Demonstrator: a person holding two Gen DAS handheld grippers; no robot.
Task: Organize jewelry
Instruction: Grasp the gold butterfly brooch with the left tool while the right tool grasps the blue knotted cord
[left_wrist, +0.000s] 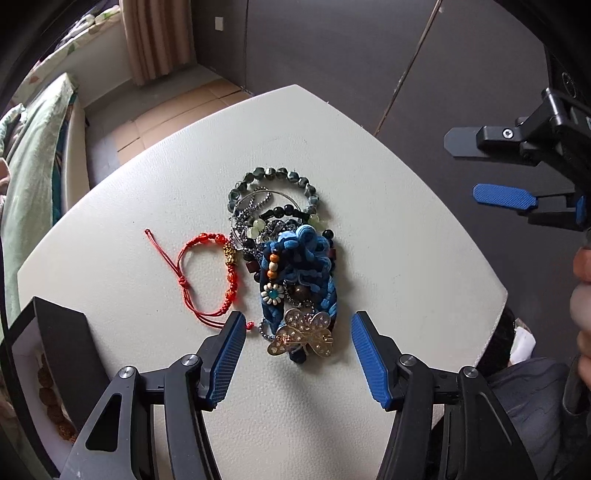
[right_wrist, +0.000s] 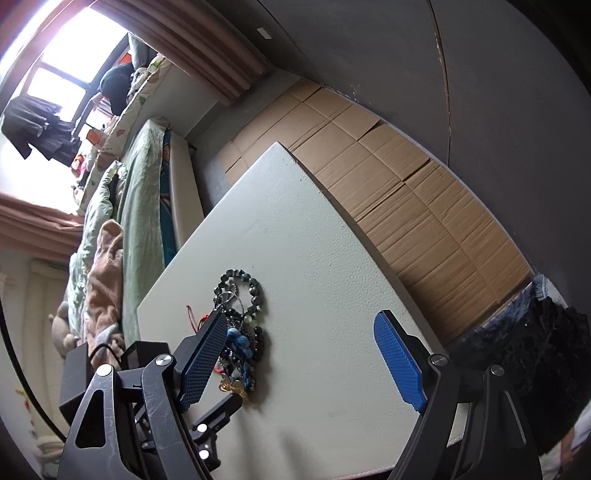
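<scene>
Lying tangled, jewelry pile (left_wrist: 284, 258): beads, blue cord, gold butterfly clip (left_wrist: 303, 338); red bracelet (left_wrist: 214, 273) beside.

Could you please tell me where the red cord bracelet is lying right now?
In the left wrist view, the red cord bracelet lies flat on the white table, just left of the tangled jewelry pile.

Spread left tongs (left_wrist: 297, 356) above jewelry pile (left_wrist: 284, 254)

left wrist view steeply above table (left_wrist: 155, 192), right view low, sidelong, sharing it
</scene>
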